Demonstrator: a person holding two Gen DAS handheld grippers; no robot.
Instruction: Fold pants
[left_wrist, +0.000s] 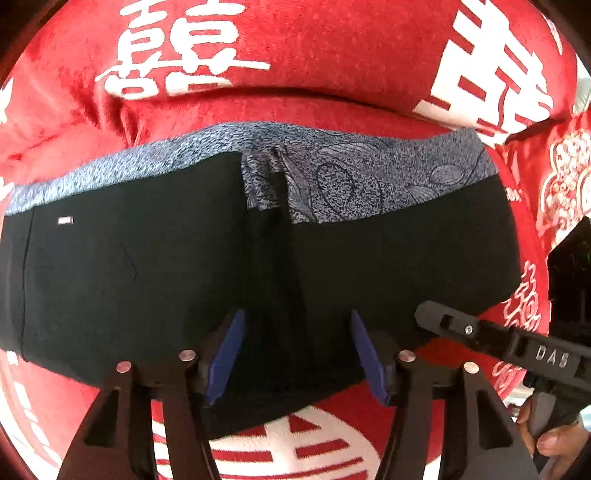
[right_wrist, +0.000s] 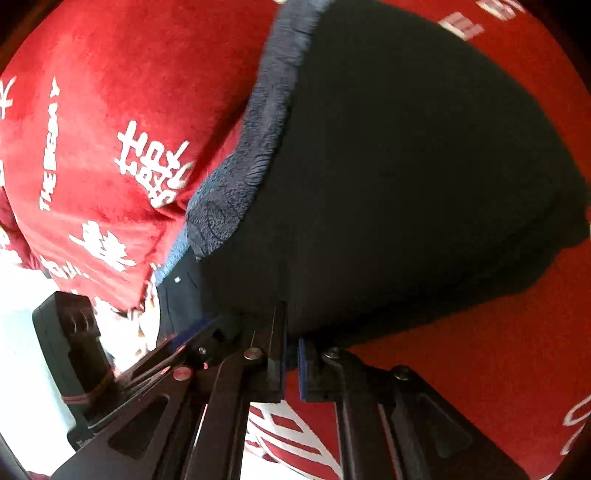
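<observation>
Black pants (left_wrist: 184, 280) lie folded crosswise on the red blanket (left_wrist: 295, 74). Left gripper (left_wrist: 297, 354), jaws released, straddles their near edge; right gripper (right_wrist: 291, 363), jaws clenched on that edge.

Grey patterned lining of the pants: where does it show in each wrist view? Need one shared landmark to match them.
Left wrist: the grey patterned lining runs as a band across the middle, along the far edge of the black pants.
Right wrist: it runs as a diagonal strip from top centre to lower left, along the left edge of the black fabric.
Shared landmark: the small white tag on the pants.
</observation>
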